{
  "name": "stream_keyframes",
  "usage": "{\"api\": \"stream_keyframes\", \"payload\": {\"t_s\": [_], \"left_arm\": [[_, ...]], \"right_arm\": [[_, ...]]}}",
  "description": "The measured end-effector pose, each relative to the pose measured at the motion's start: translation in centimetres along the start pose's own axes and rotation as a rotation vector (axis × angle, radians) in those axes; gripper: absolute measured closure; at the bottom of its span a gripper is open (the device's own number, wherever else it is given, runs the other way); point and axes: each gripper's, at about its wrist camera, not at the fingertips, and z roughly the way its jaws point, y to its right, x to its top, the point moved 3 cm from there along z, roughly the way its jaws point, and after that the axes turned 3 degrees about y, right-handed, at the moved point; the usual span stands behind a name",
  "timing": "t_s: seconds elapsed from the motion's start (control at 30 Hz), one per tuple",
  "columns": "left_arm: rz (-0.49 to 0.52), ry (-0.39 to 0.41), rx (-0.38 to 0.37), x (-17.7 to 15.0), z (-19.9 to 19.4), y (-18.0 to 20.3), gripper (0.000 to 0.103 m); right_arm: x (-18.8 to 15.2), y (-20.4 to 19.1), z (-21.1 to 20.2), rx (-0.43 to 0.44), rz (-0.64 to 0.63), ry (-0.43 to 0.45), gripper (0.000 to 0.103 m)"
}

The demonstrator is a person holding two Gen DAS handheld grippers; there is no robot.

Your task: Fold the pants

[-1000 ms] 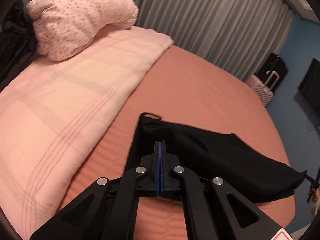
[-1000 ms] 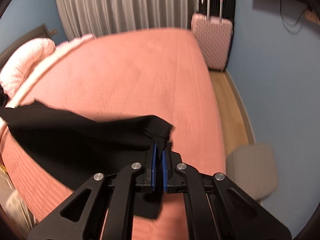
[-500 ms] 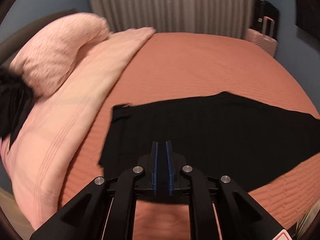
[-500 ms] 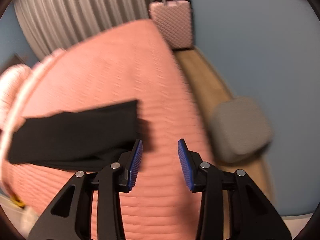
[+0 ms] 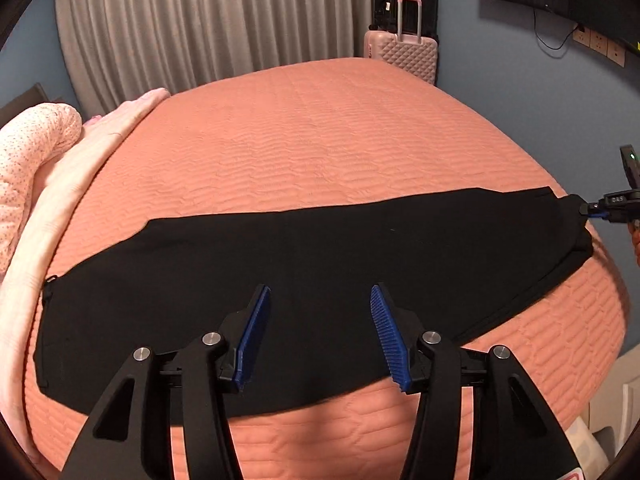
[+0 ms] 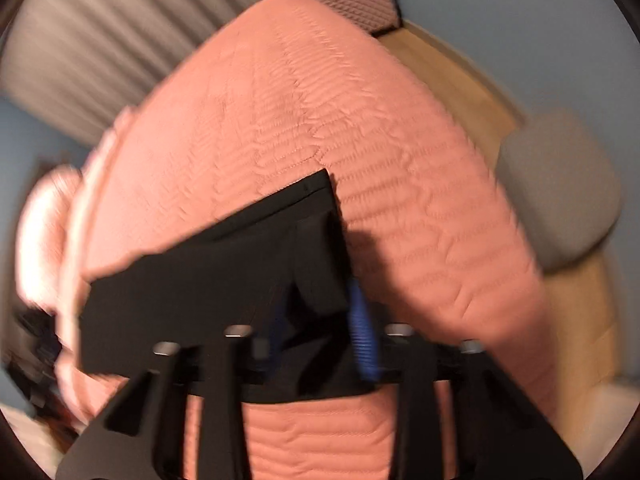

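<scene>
Black pants (image 5: pixel 304 280) stretched flat across the near edge of the salmon bedspread (image 5: pixel 320 140).

Left gripper (image 5: pixel 318 334) hovering above the middle, blue pads spread wide, holding nothing. Right gripper (image 6: pixel 322 334) at the right end, fabric corner bunched between its pads; view blurred, cannot tell whether clamped. Pink suitcase (image 5: pixel 402 52) far right.

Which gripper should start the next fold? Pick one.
Right. The right gripper already has the pants' end corner between its fingers; the left gripper hangs open above the middle, holding nothing.
</scene>
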Motion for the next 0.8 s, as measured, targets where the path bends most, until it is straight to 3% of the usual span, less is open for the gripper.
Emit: {"api": "stream_keyframes", "payload": {"t_s": [0.13, 0.2, 0.23, 0.33, 0.4, 0.47, 0.53, 0.63, 0.7, 0.8], "left_arm": [[-0.002, 0.0, 0.03, 0.4, -0.4, 0.5, 0.052], [0.012, 0.002, 0.026, 0.4, -0.9, 1.0, 0.051], [0.02, -0.002, 0.036, 0.4, -0.9, 1.2, 0.05], [0.036, -0.025, 0.057, 0.2, -0.5, 1.2, 0.05], [0.026, -0.046, 0.045, 0.1, 0.0, 1.4, 0.05], [0.037, -0.056, 0.058, -0.1, 0.1, 1.6, 0.05], [0.06, -0.066, 0.072, -0.3, 0.3, 1.8, 0.05], [0.071, -0.09, 0.118, -1.2, 1.0, 1.1, 0.04], [0.046, -0.13, 0.162, -2.4, 1.8, -0.2, 0.04], [-0.016, -0.174, 0.21, -4.8, 1.4, -2.8, 0.04]], "right_arm": [[1.9, -6.2, -7.9, 0.088, -0.191, 0.24, 0.094], [0.2, -7.9, -10.5, 0.105, -0.298, 0.297, 0.094], [-0.9, -7.0, -9.8, 0.106, -0.297, 0.244, 0.093], [-5.0, -1.0, -4.0, -0.007, -0.194, 0.041, 0.091], [-7.7, 1.9, -1.1, -0.107, -0.159, -0.061, 0.079], [-8.5, 2.7, -1.3, -0.134, -0.133, -0.03, 0.079], [-8.6, 2.4, -3.1, -0.142, -0.063, 0.062, 0.071], [-8.3, -2.1, -4.3, -0.138, -0.158, 0.14, 0.07], [-8.6, -7.4, -4.6, -0.032, -0.234, 0.157, 0.07], [-10.8, -17.4, -2.5, 0.177, -0.376, 0.116, 0.07]]}}
